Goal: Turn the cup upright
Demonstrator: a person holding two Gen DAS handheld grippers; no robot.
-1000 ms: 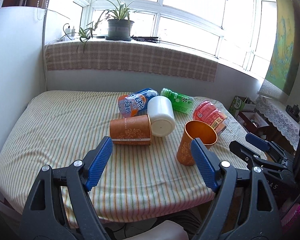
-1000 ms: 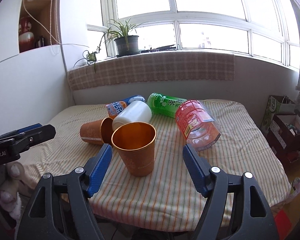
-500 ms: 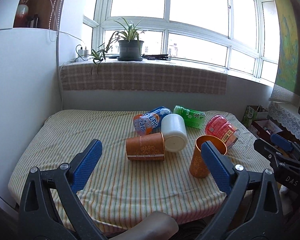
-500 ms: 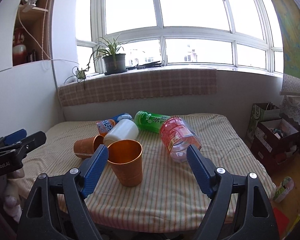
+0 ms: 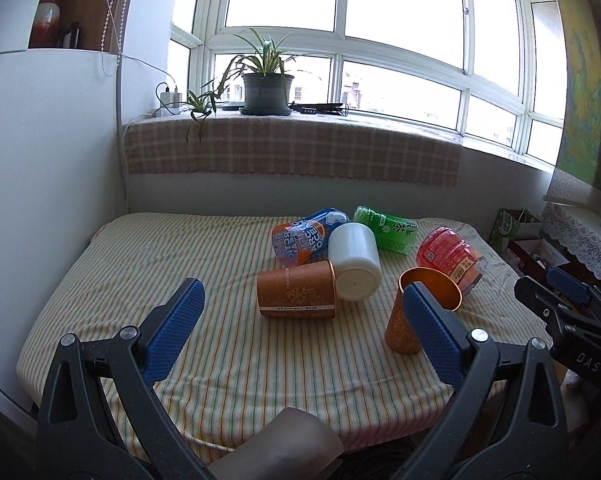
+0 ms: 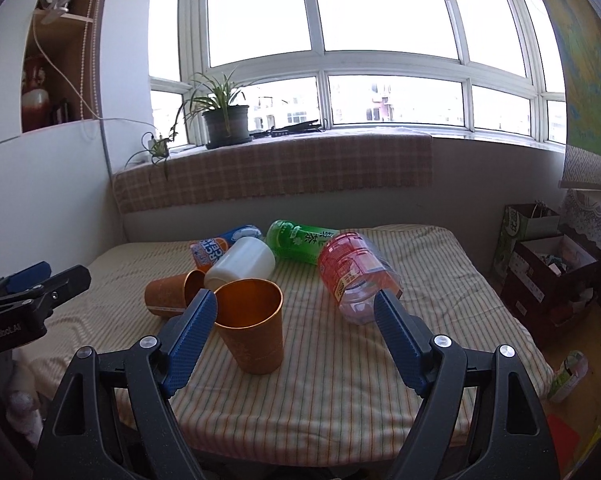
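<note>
An orange cup point(image 6: 252, 326) stands upright near the front of the striped table; it also shows in the left wrist view point(image 5: 404, 324), partly behind my left gripper's right finger. A second orange cup point(image 5: 298, 294) lies on its side, seen too in the right wrist view point(image 6: 168, 294). A white cup point(image 5: 354, 266) lies on its side beside it. My left gripper point(image 5: 304, 328) is open and empty, short of the table's front edge. My right gripper point(image 6: 294, 326) is open and empty, back from the upright cup.
A blue-orange bottle point(image 5: 300, 236), a green bottle point(image 5: 388, 228) and a red bottle point(image 5: 450, 256) lie behind the cups. The striped table point(image 5: 140, 264) ends at a wall on the left. A potted plant point(image 5: 266, 88) stands on the sill. Boxes point(image 6: 548, 268) stand at right.
Both grippers have pulled back and risen from the table, staying open. The upright orange cup stands free where it was.
</note>
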